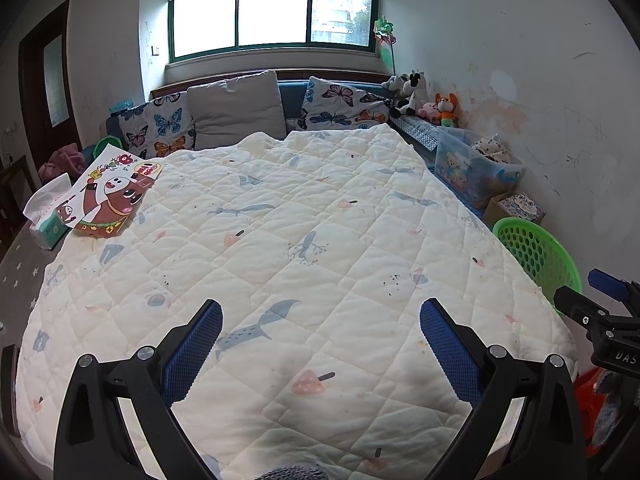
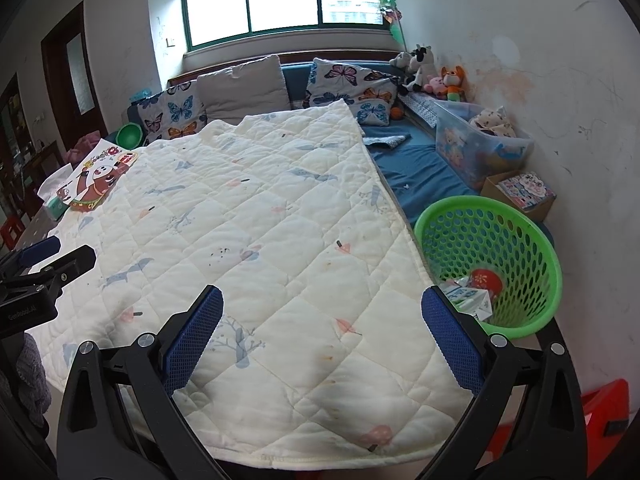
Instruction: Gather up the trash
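A white quilt [image 1: 304, 240] printed with whales and mushrooms covers the bed, with butterfly pillows [image 1: 160, 128] and a grey cushion [image 1: 236, 108] propped under the window [image 1: 272, 16]. On the quilt's far left corner lies a cartoon picture sheet [image 1: 110, 196], beside a tissue pack [image 1: 48, 216]. Soft toys [image 1: 424, 98], a clear storage bin [image 1: 472, 164] and a cardboard box [image 1: 516, 208] line the stained wall on the right. The green basket [image 2: 492, 256] stands on the blue mattress [image 2: 416, 168] just off the quilt's right edge. Only the right wrist view looks into it, showing a carton [image 2: 472, 298] and a red round piece [image 2: 486, 280] already inside; the left wrist view catches just its rim. Both the left gripper [image 1: 320, 344] and right gripper [image 2: 322, 332] hover above the quilt's near end, jaws spread wide and holding nothing
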`<state>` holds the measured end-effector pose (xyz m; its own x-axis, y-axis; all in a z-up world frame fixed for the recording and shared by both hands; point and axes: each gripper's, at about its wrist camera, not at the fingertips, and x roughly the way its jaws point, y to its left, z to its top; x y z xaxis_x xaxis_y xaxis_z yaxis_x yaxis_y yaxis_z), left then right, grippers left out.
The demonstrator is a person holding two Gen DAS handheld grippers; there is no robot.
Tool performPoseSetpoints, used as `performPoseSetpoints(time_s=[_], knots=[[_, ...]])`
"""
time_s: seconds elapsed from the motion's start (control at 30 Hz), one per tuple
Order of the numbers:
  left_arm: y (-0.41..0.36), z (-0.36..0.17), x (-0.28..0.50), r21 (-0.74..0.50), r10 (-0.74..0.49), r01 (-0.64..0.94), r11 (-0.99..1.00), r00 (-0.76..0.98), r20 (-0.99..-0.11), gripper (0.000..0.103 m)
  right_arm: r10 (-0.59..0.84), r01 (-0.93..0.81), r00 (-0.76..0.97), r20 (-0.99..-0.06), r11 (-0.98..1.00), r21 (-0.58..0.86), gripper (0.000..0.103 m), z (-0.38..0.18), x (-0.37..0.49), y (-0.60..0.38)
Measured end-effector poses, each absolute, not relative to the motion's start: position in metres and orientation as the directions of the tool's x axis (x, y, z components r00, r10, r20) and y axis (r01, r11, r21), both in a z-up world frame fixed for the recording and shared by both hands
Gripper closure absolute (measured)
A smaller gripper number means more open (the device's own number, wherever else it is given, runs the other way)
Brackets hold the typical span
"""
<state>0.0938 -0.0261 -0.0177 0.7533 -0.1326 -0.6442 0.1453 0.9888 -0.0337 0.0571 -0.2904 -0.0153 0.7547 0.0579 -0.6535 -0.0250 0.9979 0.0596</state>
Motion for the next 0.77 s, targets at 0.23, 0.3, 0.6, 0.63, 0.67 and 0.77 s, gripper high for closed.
performPoseSetpoints(time_s=[0.23, 0.3, 0.6, 0.63, 0.67, 0.77], knots=[[-0.0262, -0.0183, 0.0934, -0.036, -0.133, 0.144, 0.989, 0.753, -0.644, 0.007, 0.06, -0.027, 0.754, -0.655, 0.998, 0.06, 0.004, -0.0168, 0.0573, -0.29], [-0.0258, -0.0189, 0.0927, -0.033, -0.125, 0.136, 0.99, 0.756, -0.643, 0.007, 0.062, -0.029, 0.754, -0.654, 0.998, 0.062, 0.004, -0.0172, 0.0572, -0.2899], [-0.0263, -0.0192, 0.0932, -0.039, -0.131, 0.14, 0.989, 0.751, -0.648, 0.007, 0.062, -0.028, 0.752, -0.656, 0.998, 0.063, 0.004, -0.0186, 0.0566, -0.2895], [-0.0259, -0.0189, 0.0934, -0.037, -0.13, 0.139, 0.99, 0.751, -0.647, 0.007, 0.062, -0.027, 0.752, -0.656, 0.998, 0.063, 0.004, -0.0186, 0.0568, -0.2895], [-0.0256, -0.0188, 0.0932, -0.038, -0.131, 0.14, 0.989, 0.751, -0.647, 0.007, 0.062, -0.028, 0.752, -0.657, 0.998, 0.063, 0.004, -0.0188, 0.0567, -0.2895], [-0.0251, -0.0188, 0.0937, -0.041, -0.131, 0.138, 0.99, 0.751, -0.647, 0.007, 0.064, -0.03, 0.752, -0.657, 0.998, 0.062, 0.004, -0.0187, 0.0568, -0.2889]])
